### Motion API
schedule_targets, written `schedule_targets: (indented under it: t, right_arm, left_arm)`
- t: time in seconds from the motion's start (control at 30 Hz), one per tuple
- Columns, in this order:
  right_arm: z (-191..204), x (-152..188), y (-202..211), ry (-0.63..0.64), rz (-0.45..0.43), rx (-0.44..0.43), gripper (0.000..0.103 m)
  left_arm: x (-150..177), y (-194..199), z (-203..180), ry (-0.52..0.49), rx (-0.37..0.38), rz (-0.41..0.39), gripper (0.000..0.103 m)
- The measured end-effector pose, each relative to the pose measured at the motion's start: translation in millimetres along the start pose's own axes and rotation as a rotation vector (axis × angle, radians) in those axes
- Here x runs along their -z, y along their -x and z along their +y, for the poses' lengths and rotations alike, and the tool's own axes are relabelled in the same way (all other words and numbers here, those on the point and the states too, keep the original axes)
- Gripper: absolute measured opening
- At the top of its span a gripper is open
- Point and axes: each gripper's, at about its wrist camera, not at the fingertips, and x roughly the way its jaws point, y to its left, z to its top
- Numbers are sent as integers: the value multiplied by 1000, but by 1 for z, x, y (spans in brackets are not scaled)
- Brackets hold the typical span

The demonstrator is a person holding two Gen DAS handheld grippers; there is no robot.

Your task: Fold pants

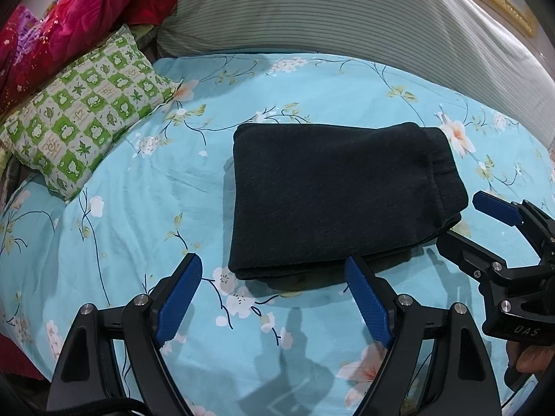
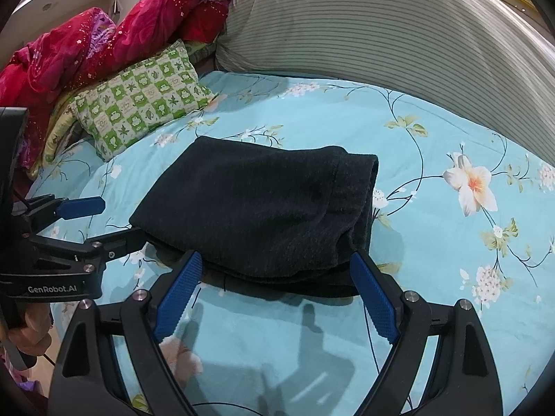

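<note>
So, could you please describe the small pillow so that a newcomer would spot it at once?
Start at the blue floral bedsheet. Behind its far left edge, below the red quilt, lies the small pillow. Its green-and-white checks set it apart.

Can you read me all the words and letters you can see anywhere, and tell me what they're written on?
"DAS" on the black body of the right hand-held gripper, seen from the left wrist camera.
"GenRobot.AI" on the black body of the left hand-held gripper, seen from the right wrist camera.
The green checked pillow has small marks in some squares, too small to read.
The folded pants show no writing.
</note>
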Motion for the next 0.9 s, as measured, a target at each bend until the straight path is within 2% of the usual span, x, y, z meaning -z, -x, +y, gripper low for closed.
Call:
schedule_targets:
  t: [0.9]
  right_arm:
    - [-13,-11,7,-44,-18,6,88]
  left_arm:
    - [-14,1,5,16,4,-5,85]
